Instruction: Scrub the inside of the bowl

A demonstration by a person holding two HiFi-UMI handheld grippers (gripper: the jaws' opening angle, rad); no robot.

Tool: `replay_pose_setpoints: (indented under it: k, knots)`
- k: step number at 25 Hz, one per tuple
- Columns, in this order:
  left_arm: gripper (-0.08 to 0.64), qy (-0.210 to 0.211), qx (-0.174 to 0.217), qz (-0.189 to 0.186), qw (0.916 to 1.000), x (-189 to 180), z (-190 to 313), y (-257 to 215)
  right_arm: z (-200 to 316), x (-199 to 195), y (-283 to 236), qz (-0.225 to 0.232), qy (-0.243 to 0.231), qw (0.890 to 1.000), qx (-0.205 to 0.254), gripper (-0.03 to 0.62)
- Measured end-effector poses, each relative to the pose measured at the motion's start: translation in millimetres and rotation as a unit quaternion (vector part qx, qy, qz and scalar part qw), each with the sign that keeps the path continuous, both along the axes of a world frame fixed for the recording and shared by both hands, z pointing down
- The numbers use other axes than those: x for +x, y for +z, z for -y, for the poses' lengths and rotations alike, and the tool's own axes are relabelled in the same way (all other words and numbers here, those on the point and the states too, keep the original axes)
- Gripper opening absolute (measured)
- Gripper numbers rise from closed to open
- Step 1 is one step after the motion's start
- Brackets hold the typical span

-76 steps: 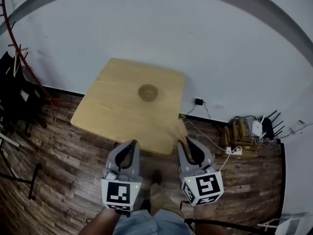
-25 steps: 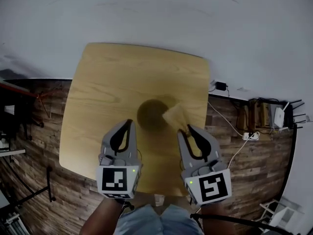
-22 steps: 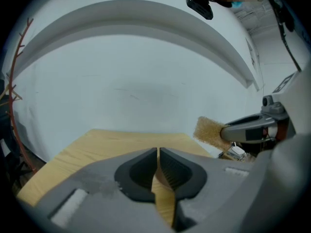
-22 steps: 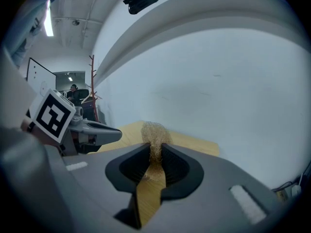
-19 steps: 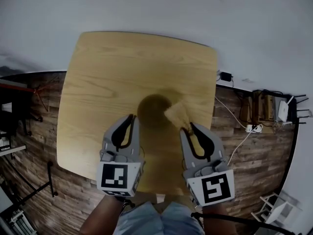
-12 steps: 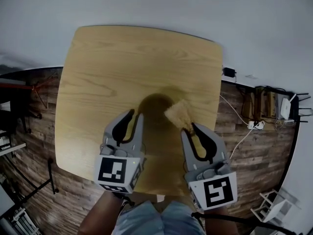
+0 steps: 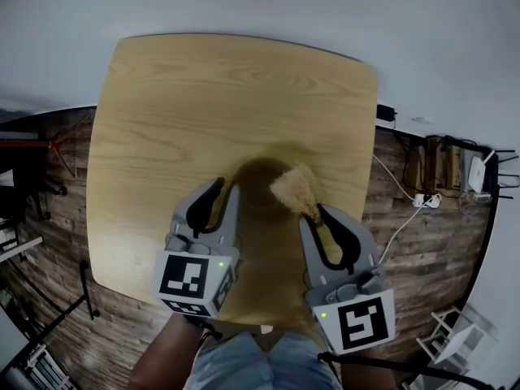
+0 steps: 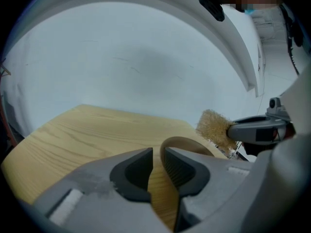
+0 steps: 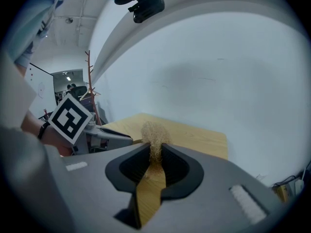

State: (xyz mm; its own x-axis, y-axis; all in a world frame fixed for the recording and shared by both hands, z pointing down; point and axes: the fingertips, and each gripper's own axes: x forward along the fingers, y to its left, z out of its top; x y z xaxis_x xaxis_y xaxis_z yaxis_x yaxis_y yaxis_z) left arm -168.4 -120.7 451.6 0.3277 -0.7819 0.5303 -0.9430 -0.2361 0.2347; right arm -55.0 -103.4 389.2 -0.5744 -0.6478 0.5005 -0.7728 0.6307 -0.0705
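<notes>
Scrubber [image 7: 294, 189] nearer bowl [image 7: 250, 179], tip forward-left.

below me a pale wooden table [image 7: 203, 96] with rounded corners fills the middle of the head view, its top edge up against a white wall [image 7: 325, 6]. dark plank floor [image 7: 49, 242] shows down the left and right sides. at the right edge there's a black plug [image 7: 385, 114] by the wall, a white power strip [image 7: 422, 199] with cables running off it, and a white router [image 7: 475, 171] with its antennas up. lower left, thin black stand legs [image 7: 69, 307] on the floor. in the right gripper view, a reddish coat rack [image 9: 90, 81] stands at centre left, with a lit room behind it.
</notes>
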Motion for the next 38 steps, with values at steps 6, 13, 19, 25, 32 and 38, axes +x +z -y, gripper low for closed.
replay_pose_setpoints:
  k: [6, 13, 19, 25, 32, 38]
  knots:
    - [0.079, 0.009, -0.002, -0.013, 0.9999, 4, 0, -2, 0, -1, 5, -0.005, 0.002, 1.000, -0.005, 0.075]
    - [0.078, 0.012, -0.015, -0.007, 0.9998, 7, -1, 6, 0, -1, 6, -0.006, 0.002, 1.000, -0.007, 0.075]
    - [0.078, 0.013, -0.026, 0.001, 0.9996, 8, 0, 11, 0, 0, 8, -0.008, -0.001, 1.000, -0.006, 0.075]
    - [0.044, 0.018, -0.024, 0.020, 0.9993, 8, -1, 9, -3, 0, 13, -0.012, -0.005, 1.000, -0.013, 0.075]
    - [0.040, 0.030, -0.015, 0.043, 0.9985, 14, -1, 1, -11, -2, 19, -0.016, -0.017, 1.000, -0.021, 0.075]
    - [0.034, 0.056, 0.010, 0.085, 0.9947, 21, 0, -15, -18, -2, 23, -0.051, -0.033, 0.998, -0.016, 0.075]
